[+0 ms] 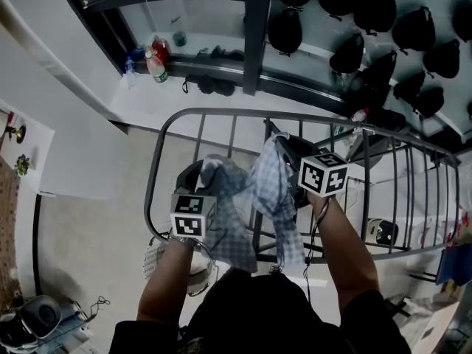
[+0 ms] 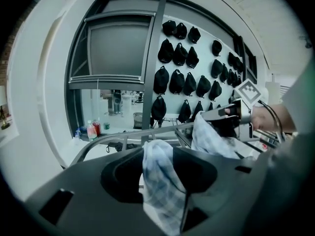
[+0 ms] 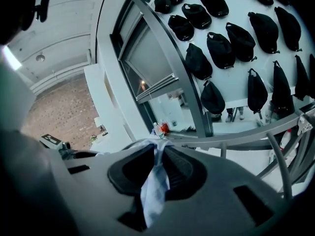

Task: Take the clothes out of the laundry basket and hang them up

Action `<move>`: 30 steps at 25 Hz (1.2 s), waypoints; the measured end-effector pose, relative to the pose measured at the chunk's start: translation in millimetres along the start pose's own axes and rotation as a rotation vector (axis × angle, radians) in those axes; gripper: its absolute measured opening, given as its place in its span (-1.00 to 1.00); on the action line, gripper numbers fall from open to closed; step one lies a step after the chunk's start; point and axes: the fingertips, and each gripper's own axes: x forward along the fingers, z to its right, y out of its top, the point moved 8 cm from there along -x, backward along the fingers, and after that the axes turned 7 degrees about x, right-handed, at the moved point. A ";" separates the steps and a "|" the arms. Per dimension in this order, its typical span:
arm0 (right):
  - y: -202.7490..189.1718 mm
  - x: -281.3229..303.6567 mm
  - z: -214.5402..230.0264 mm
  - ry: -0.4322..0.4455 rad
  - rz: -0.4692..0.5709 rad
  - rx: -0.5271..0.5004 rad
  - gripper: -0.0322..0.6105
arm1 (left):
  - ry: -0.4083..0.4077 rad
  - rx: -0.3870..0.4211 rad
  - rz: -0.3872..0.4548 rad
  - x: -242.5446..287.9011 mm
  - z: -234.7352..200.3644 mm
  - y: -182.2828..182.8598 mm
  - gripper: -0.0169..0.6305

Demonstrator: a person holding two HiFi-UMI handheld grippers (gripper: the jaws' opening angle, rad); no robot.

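Checked cloth (image 1: 274, 190), long axis left-right

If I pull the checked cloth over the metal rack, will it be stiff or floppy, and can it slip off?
Probably floppy: the checked cloth hangs in loose folds and droops under its own weight. It looks thin, so it is likely light. On the smooth metal rack it may slide off if it is draped unevenly.
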 end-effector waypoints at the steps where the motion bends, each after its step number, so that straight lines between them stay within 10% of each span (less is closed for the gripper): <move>1: -1.7 0.6 -0.7 -0.001 -0.006 0.000 -0.68 | -0.004 -0.001 -0.008 -0.9 0.8 -0.3 -0.43; 30: -19.1 -18.1 -5.5 0.030 -0.088 0.038 -0.05 | 0.117 0.015 0.053 -43.9 16.6 9.2 -0.21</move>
